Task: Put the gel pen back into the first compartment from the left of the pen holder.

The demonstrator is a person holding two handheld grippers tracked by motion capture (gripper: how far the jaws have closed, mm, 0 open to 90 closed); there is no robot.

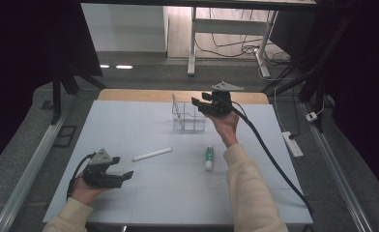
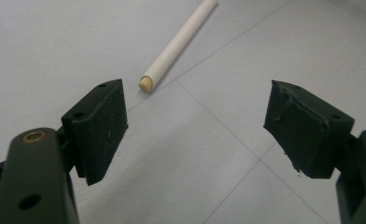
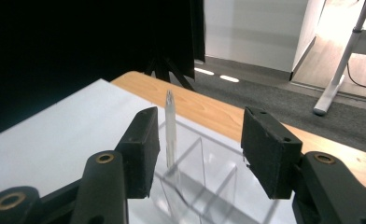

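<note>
A clear plastic organiser [image 1: 188, 118] with compartments stands at the far middle of the white table [image 1: 129, 121]. My right gripper [image 1: 200, 102] hovers open just above its right side; in the right gripper view the organiser [image 3: 190, 172] and its tall clear divider lie below the open jaws. A white stick [image 1: 152, 154] lies mid-table. My left gripper [image 1: 124, 175] rests open near the front left; in the left gripper view the stick [image 2: 178, 43] lies beyond the spread jaws. A white tube with a green label [image 1: 209, 158] lies under the right forearm's left side.
A black cable [image 1: 269, 152] trails from the right gripper over the table's right side. A wooden table edge [image 1: 129, 94] shows beyond the white surface. A desk frame and cables stand on the floor behind. A power strip [image 1: 292, 143] lies on the floor at right.
</note>
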